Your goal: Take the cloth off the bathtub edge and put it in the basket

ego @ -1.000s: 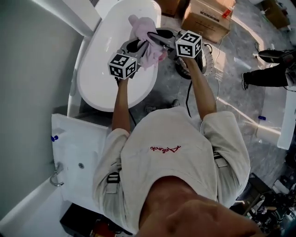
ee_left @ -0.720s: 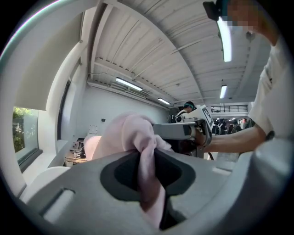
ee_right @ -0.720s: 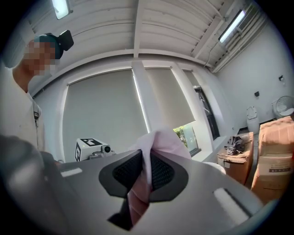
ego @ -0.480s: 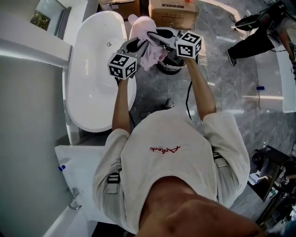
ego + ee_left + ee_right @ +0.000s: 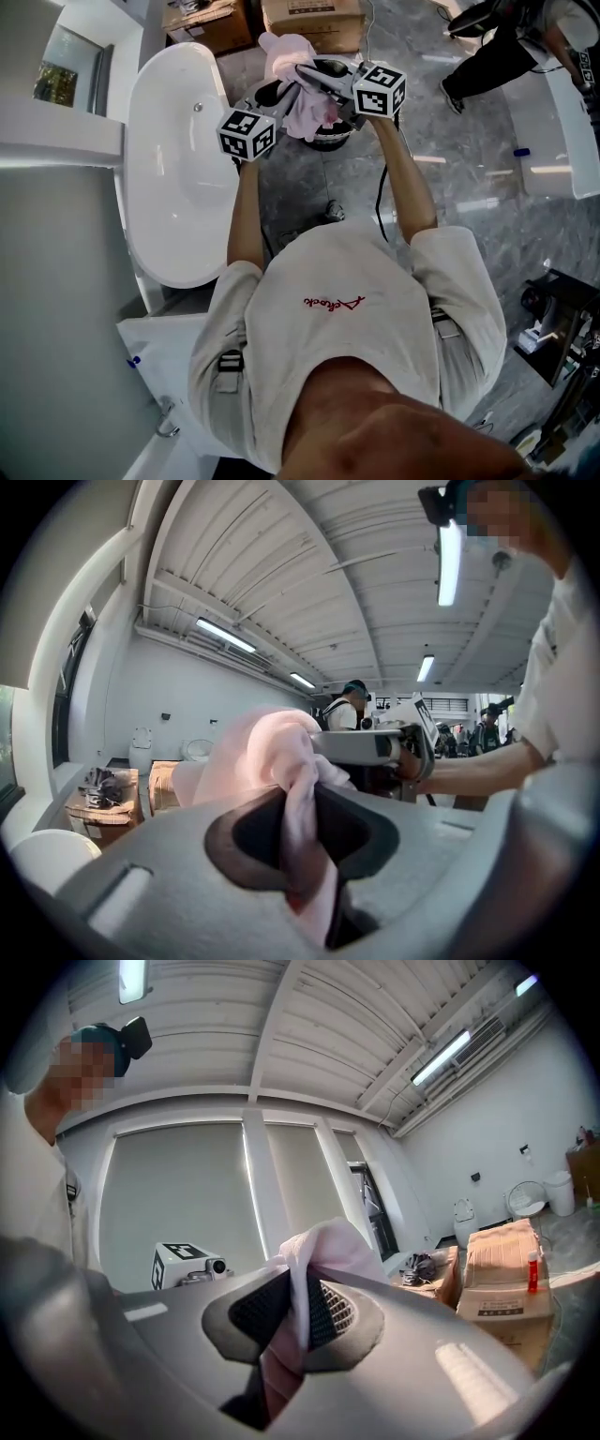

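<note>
A pale pink cloth (image 5: pixel 298 80) hangs bunched between both grippers, held up in the air. My left gripper (image 5: pixel 281 94) is shut on one part of the cloth (image 5: pixel 281 761); its jaws pinch a fold. My right gripper (image 5: pixel 314 80) is shut on another part of the cloth (image 5: pixel 314 1251), which bulges above the jaws. Directly under the cloth in the head view stands a dark round basket (image 5: pixel 339 133) on the grey floor, mostly hidden by the grippers. The white bathtub (image 5: pixel 173 169) lies to the left, apart from the cloth.
Cardboard boxes (image 5: pixel 309 17) stand beyond the basket. A black cable (image 5: pixel 381 202) runs over the marble floor. Another person's leg (image 5: pixel 492 66) shows at top right. A white wall and ledge (image 5: pixel 56 141) fill the left side, with a white basin (image 5: pixel 155 375) lower left.
The view has turned right: the bathtub slid left, and the cloth, still in both grippers, now hangs over the basket instead of the tub's rim.
</note>
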### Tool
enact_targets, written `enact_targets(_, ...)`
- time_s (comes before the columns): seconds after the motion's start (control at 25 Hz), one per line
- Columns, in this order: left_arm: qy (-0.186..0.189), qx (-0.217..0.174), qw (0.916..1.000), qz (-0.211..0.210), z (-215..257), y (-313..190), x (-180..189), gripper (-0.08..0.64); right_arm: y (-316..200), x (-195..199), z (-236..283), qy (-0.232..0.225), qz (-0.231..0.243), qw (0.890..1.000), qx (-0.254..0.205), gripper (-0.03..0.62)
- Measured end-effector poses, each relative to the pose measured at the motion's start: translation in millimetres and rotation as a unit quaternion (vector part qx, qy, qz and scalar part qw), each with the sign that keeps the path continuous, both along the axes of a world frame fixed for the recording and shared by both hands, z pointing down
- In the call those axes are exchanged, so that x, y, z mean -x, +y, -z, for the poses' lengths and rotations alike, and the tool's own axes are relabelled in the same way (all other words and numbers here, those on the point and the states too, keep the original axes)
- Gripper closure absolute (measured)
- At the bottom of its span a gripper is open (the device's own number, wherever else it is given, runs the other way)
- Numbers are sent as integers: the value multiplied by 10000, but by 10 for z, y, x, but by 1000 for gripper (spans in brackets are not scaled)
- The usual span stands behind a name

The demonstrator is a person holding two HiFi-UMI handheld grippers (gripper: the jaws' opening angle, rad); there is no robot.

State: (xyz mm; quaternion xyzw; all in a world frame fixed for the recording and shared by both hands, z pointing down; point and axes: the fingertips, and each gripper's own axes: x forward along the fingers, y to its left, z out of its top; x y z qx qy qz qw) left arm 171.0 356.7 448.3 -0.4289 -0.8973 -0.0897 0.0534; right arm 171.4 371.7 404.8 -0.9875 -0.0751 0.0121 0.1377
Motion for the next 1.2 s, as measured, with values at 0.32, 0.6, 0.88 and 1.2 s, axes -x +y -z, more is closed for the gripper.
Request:
enact_targets(0.32,101,-99,9998,-102,-100,297,499,480,310,514,-112,68,-168,9997,-133,546)
enact_targets(0.6,24,-197,9998,-37,-214,505,711,480,527,721,-237,13,-172,9996,-210,546)
enact_targets(0.88,-9,-302,9995,-37,-265,628,726,480,659,731,-289,-4,-187,9995,-239,546)
enact_targets(1.2,-35,-371,9992,-109,-375,822,641,480,853,637,-381,10,-258,9992,-312,546)
